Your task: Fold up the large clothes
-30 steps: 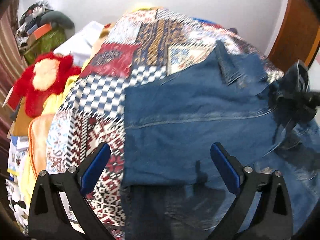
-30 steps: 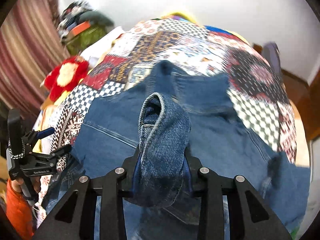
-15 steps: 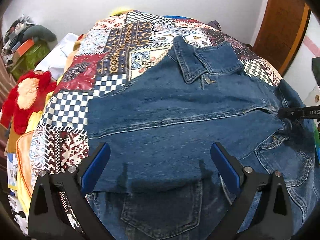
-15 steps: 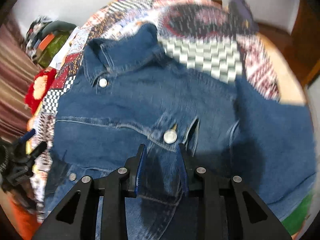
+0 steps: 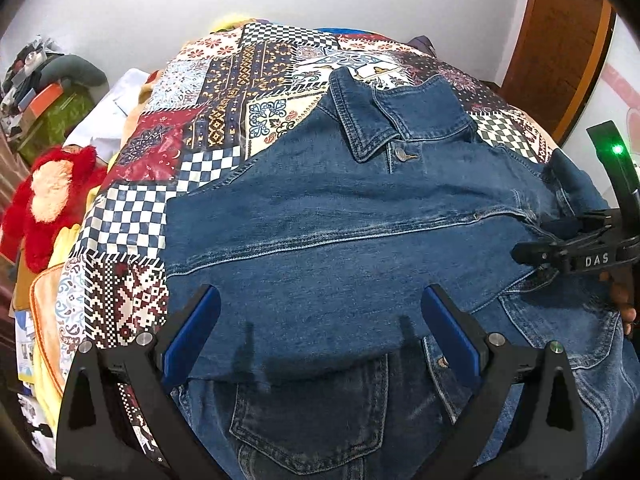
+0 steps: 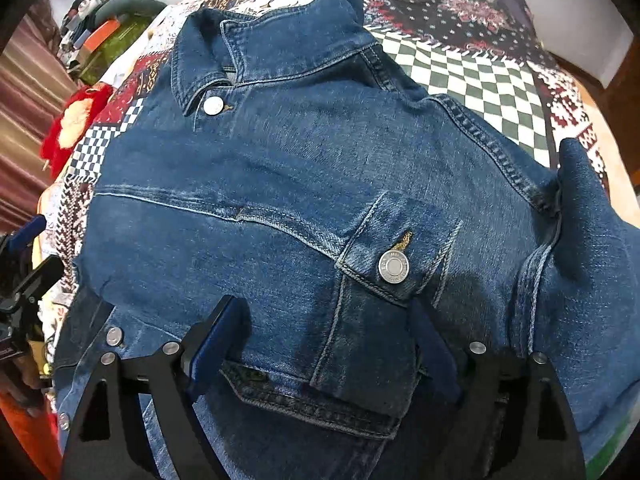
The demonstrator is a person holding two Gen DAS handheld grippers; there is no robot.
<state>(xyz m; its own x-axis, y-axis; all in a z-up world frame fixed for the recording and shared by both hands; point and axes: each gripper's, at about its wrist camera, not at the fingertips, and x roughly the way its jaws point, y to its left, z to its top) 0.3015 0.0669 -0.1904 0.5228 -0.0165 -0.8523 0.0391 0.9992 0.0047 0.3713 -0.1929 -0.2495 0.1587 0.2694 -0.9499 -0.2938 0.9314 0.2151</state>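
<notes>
Right gripper (image 6: 320, 344): pointed steeply down over the jacket, its jaws opening, blue pads spread to either side of the chest pocket; denim lay between them but neither pad pressed on it. In the left wrist view it showed at the right edge (image 5: 560, 236), low over the cloth.

Left gripper (image 5: 320, 332): released, jaws wide apart, hanging above the lower part of the jacket with nothing clasped. The right wrist view caught it only partly at the left edge (image 6: 24, 248).

Jacket (image 6: 280, 184): blue denim, spread on the bed, collar toward the far wall, one panel folded across the body so that plain cloth covered the left half. Its hem reached below both cameras' frames.

Collar (image 5: 380, 120): turned down, a metal button just beneath it.

Pocket (image 6: 384, 280): flap shut with a silver button (image 6: 393, 266), lying just ahead of the right gripper.

Sleeve (image 6: 592, 240): bunched up at the jacket's right side, rising off the bedspread.

Bedspread (image 5: 224, 120): patchwork of checks and floral squares, under the jacket and bare around the collar.

Plush toy (image 5: 48, 196): red and cream, beside the bed's left edge, well apart from the jacket.

Door (image 5: 560, 40): brown wood, at the far right against a white wall.
</notes>
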